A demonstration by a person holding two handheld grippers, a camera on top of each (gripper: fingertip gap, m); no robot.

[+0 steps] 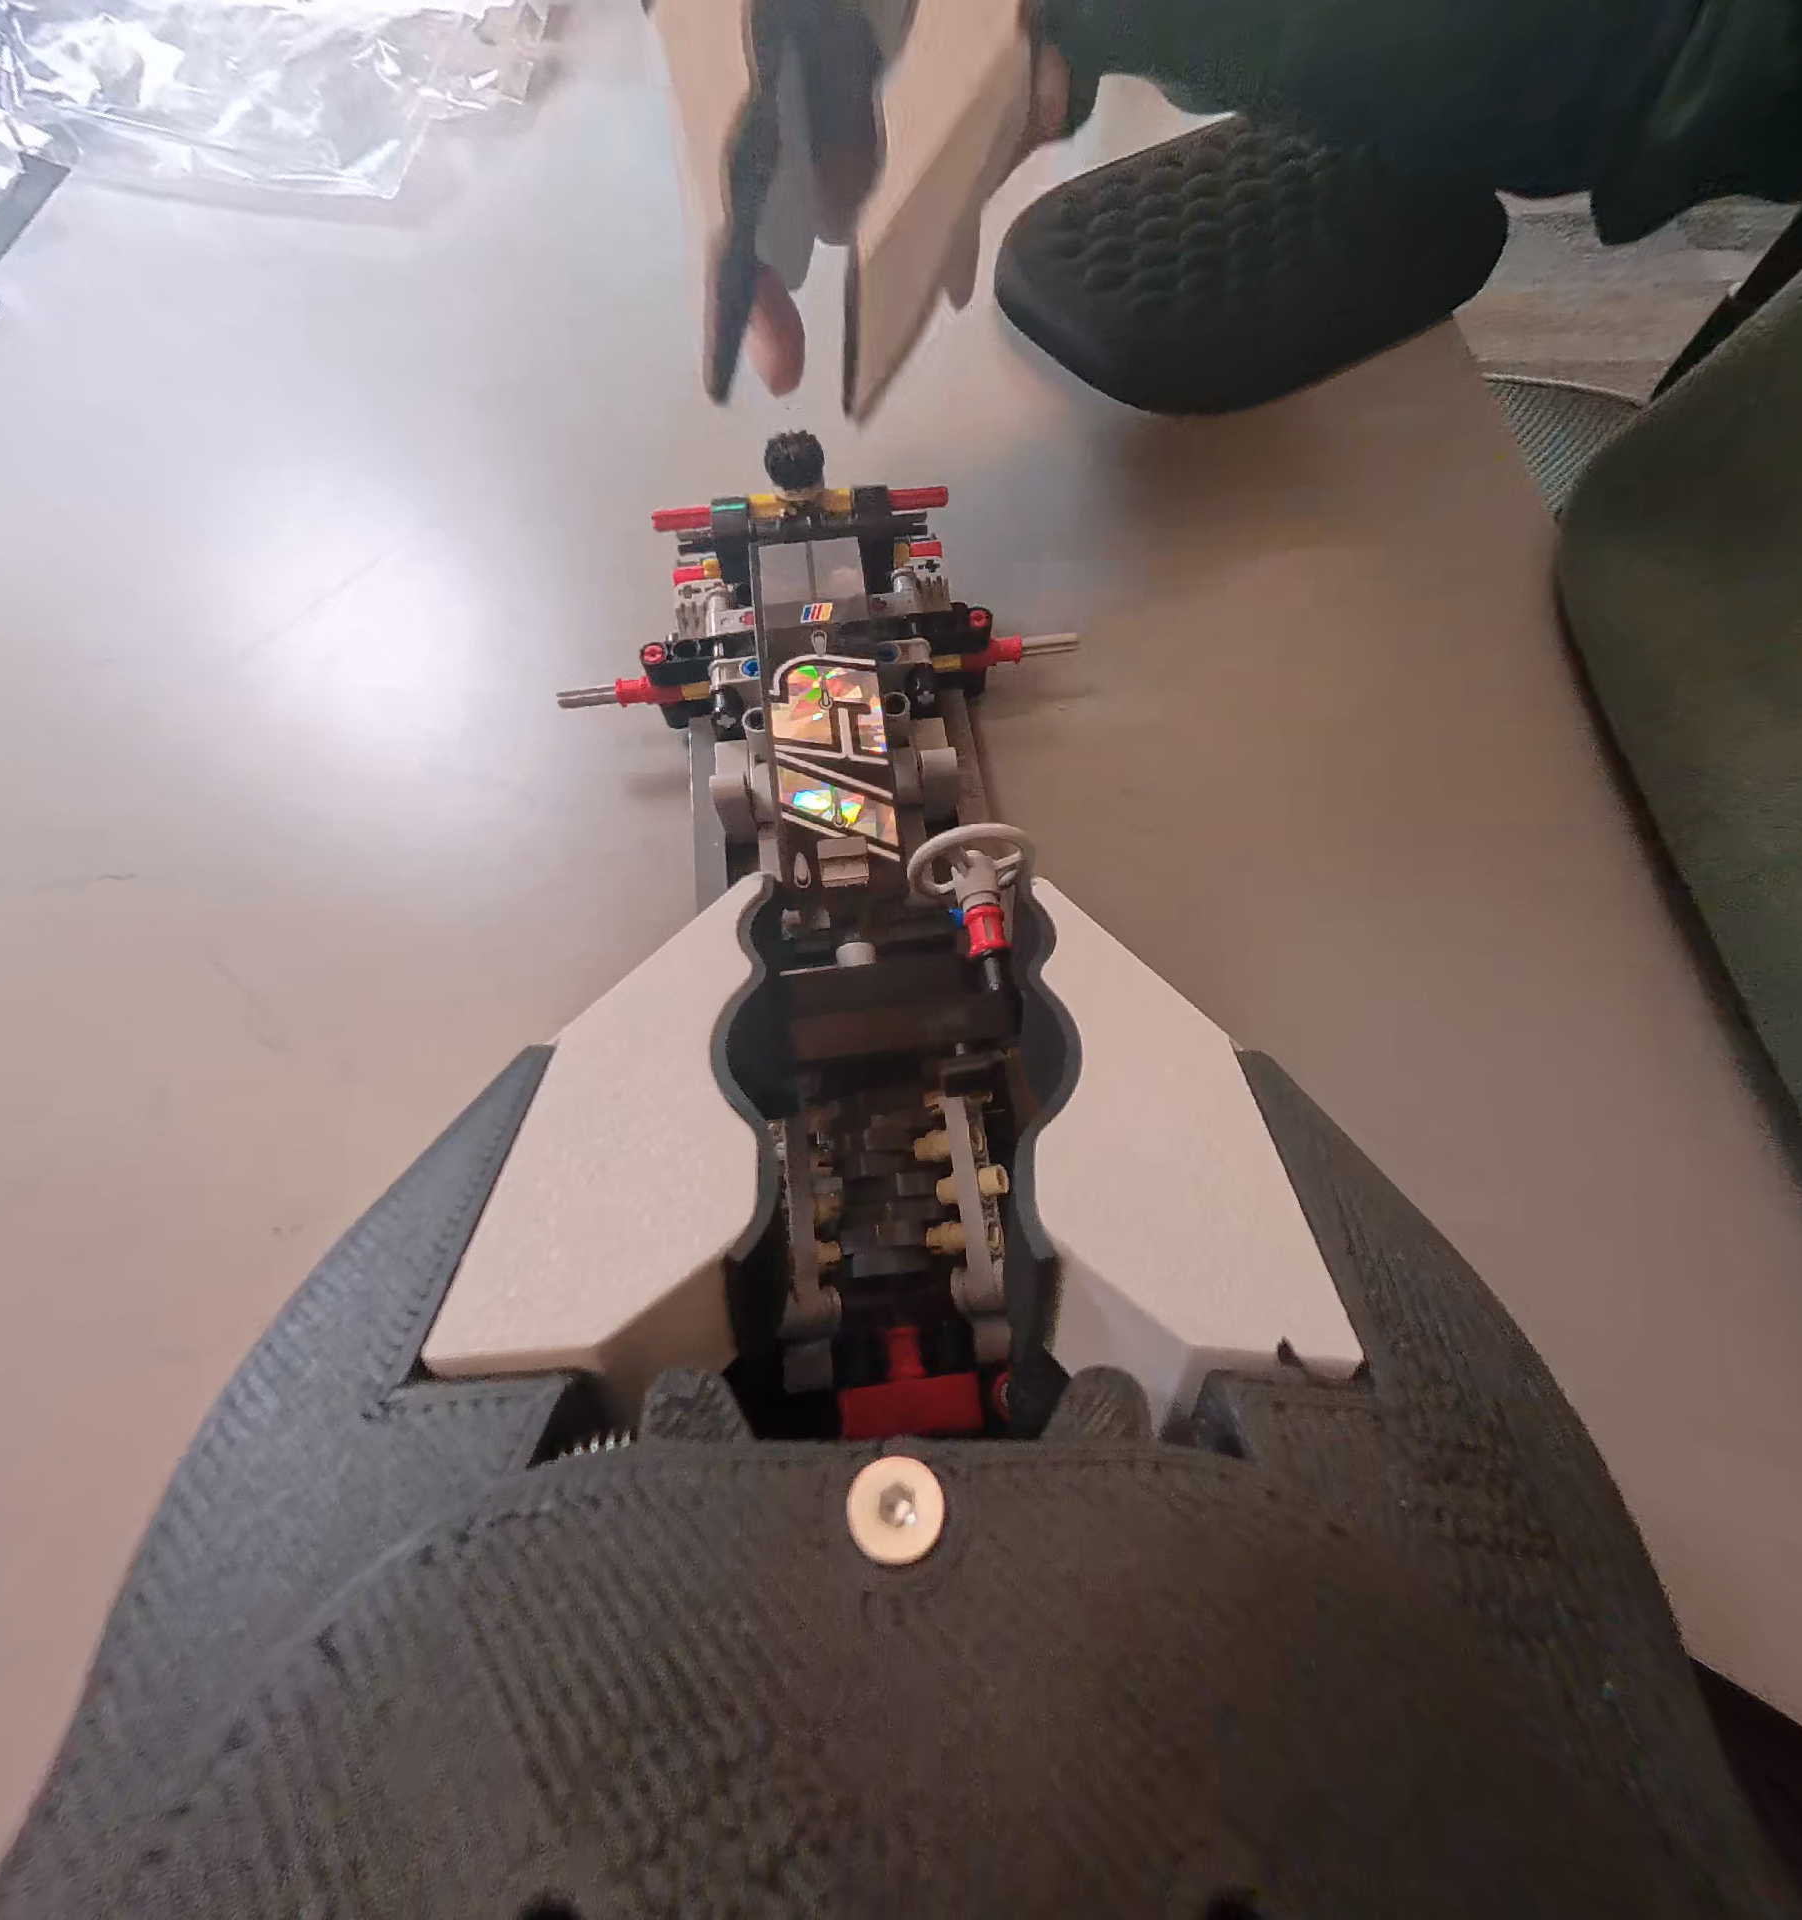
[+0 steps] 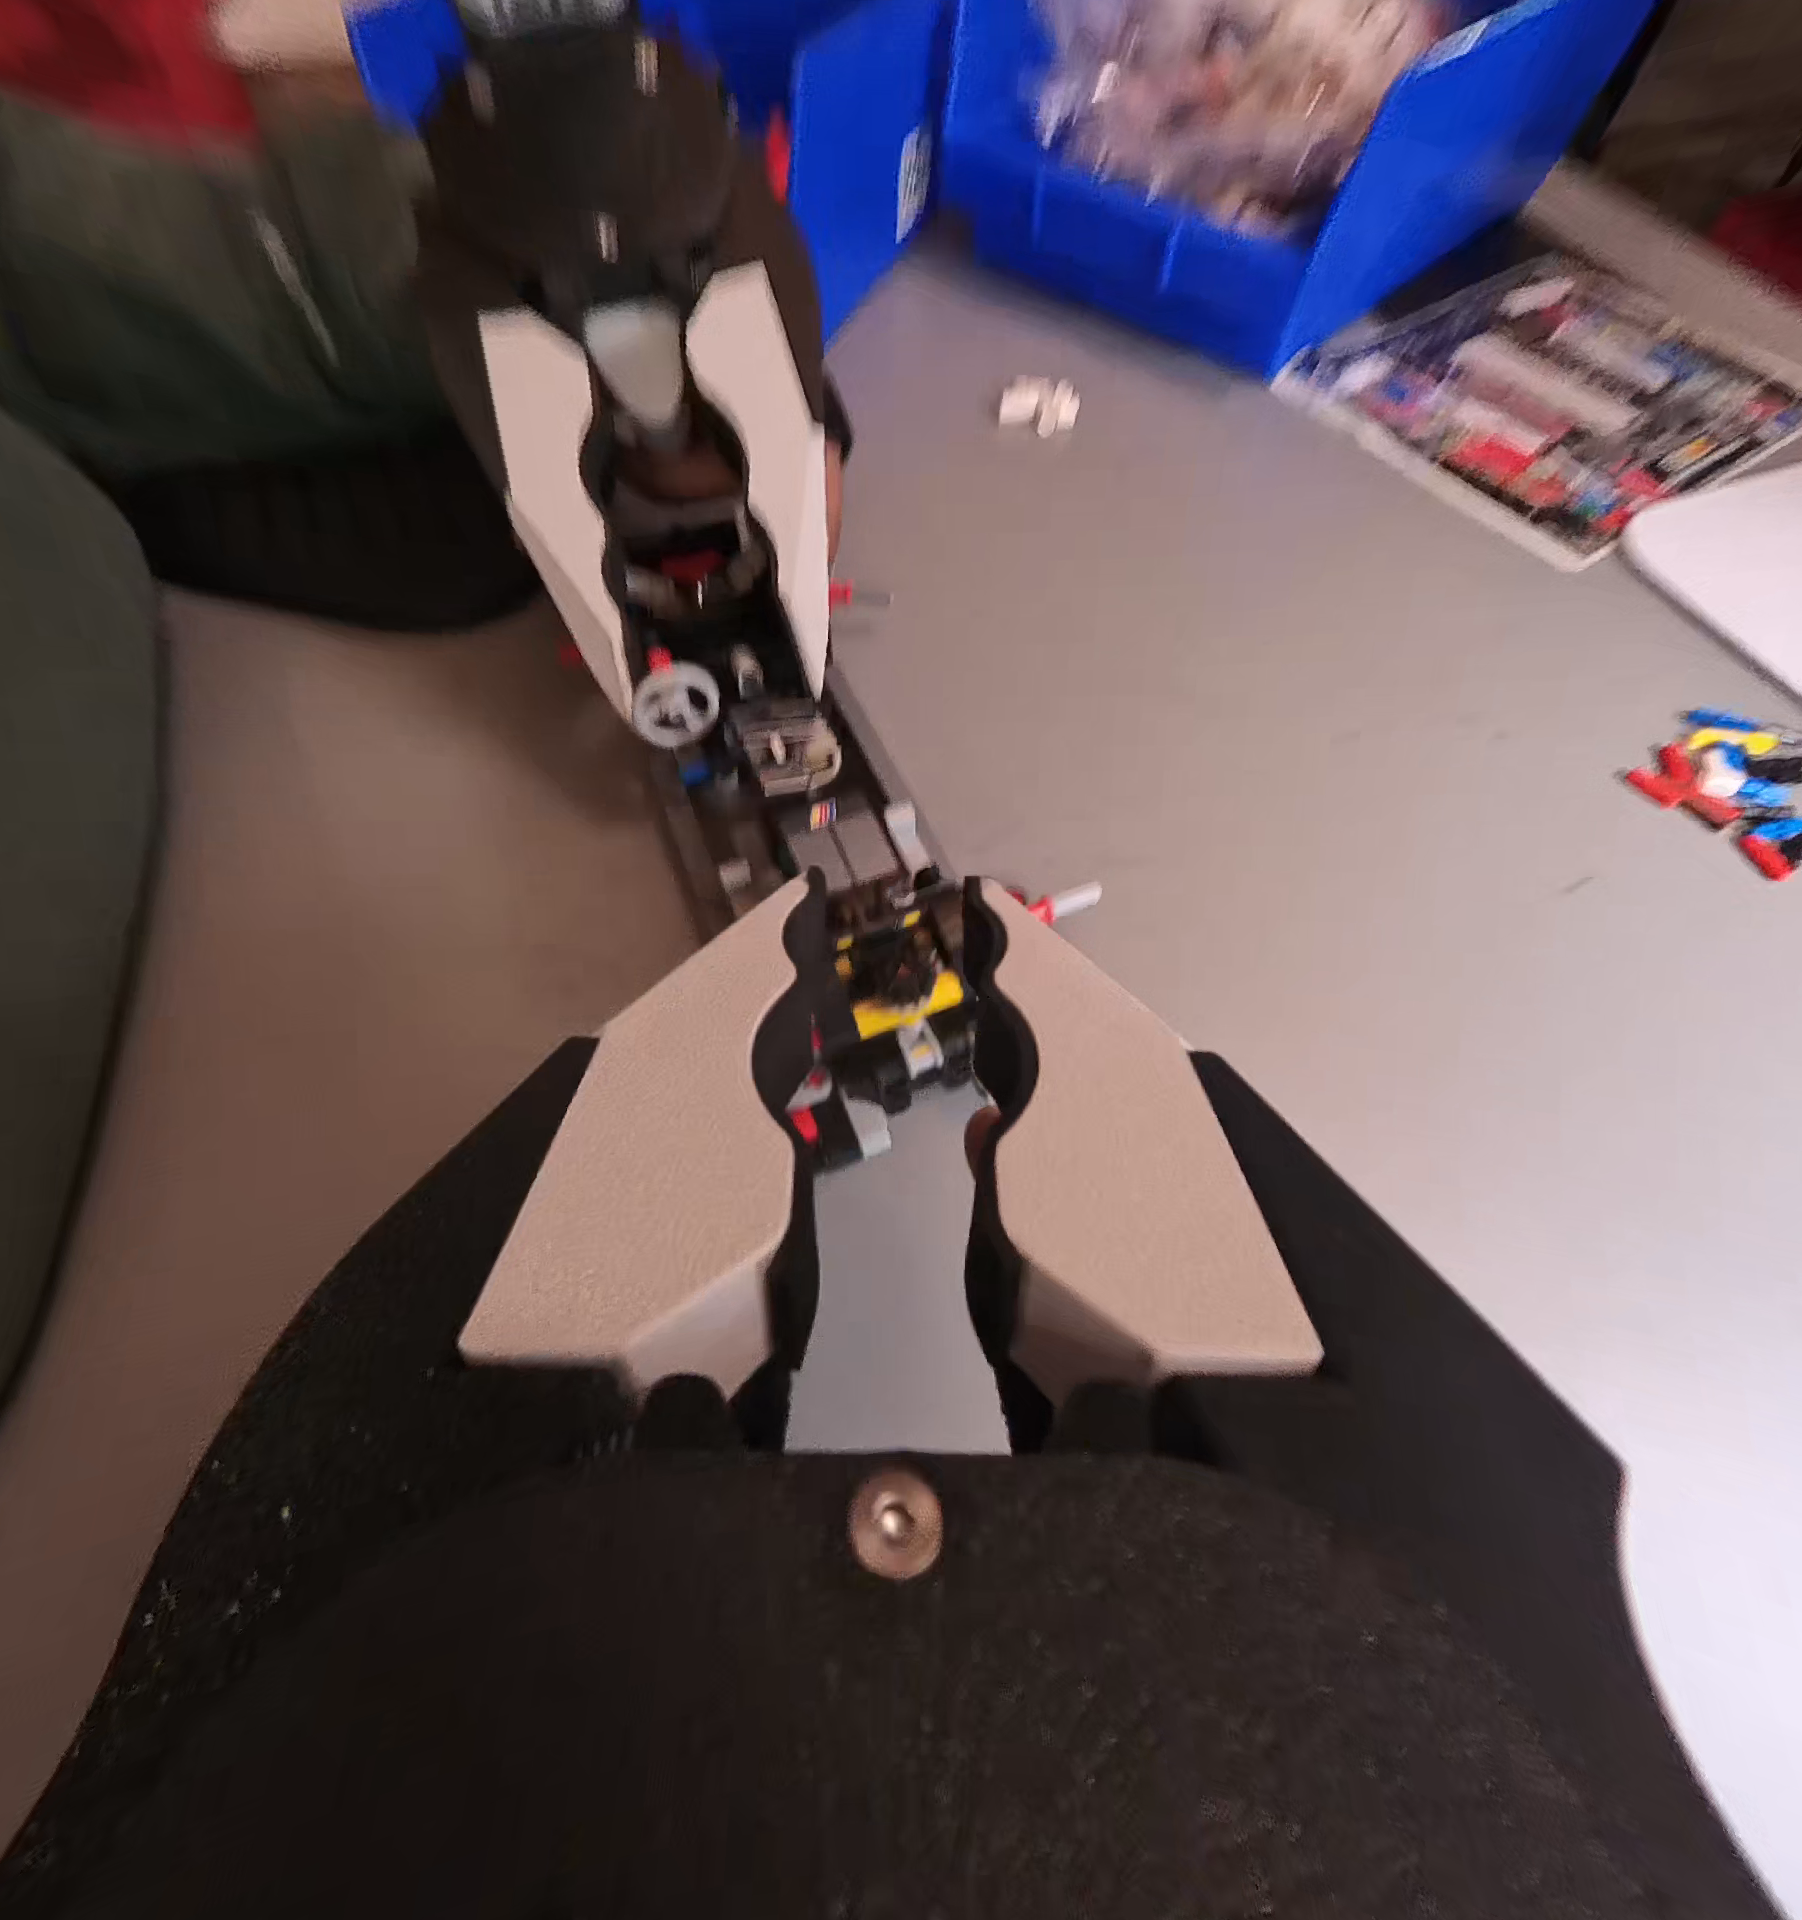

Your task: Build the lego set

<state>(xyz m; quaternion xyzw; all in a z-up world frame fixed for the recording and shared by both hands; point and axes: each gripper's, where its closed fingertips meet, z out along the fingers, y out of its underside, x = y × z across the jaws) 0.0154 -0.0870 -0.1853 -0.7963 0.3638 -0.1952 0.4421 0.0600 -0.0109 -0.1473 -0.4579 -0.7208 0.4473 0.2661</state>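
Both grippers: black ribbed bodies, pale grey black-lined jaws, one silver screw.

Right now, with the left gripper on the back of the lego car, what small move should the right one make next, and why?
Probably lower the right gripper a little and close on the gear at the car's front. Its jaws are open and straddle that end without gripping. The left gripper is clamped around the car's rear half, so the car looks steady enough to press the gear in.
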